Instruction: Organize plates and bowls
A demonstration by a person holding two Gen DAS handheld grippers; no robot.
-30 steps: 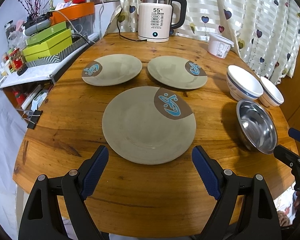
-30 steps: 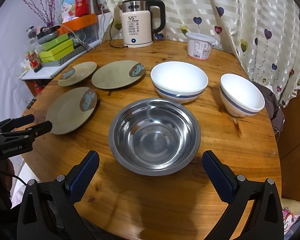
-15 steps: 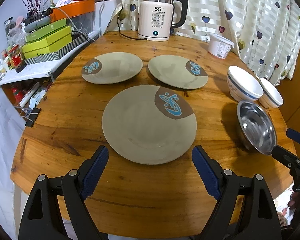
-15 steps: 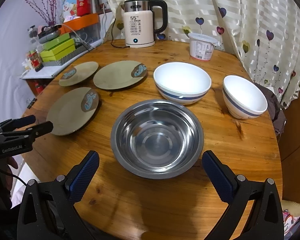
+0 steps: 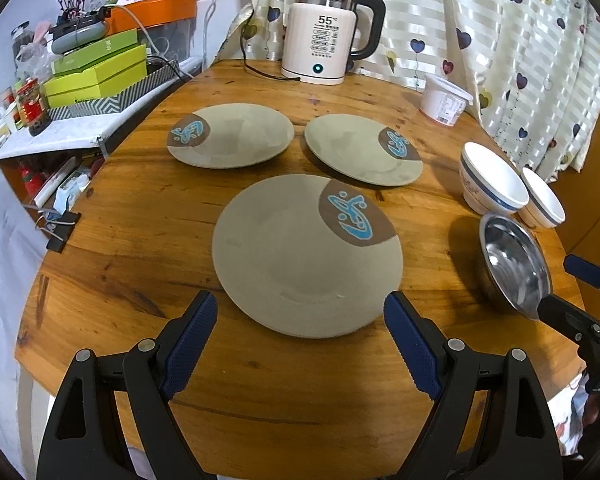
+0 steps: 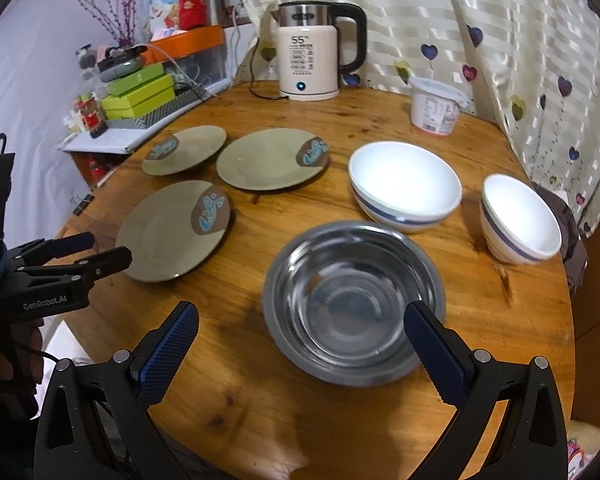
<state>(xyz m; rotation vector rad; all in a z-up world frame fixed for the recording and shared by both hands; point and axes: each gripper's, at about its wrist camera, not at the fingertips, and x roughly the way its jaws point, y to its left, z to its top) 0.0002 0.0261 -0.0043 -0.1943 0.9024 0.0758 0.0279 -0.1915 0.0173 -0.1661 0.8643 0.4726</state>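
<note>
Steel bowl (image 6: 354, 300) and two white bowls (image 6: 406, 184) all empty; left claw (image 5: 300, 334) and right claw (image 6: 300, 346) both spread wide, grasping nothing

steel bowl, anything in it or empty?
Empty. In the right wrist view the steel bowl stands upright on the table, and its bare shiny bottom shows with nothing inside. The left wrist view agrees.

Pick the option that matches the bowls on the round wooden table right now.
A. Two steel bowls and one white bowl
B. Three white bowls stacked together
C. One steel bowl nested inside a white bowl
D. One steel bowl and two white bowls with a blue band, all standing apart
D: the steel bowl sits alone nearest the right gripper, with the larger white bowl and the smaller white bowl standing apart behind it.
</note>
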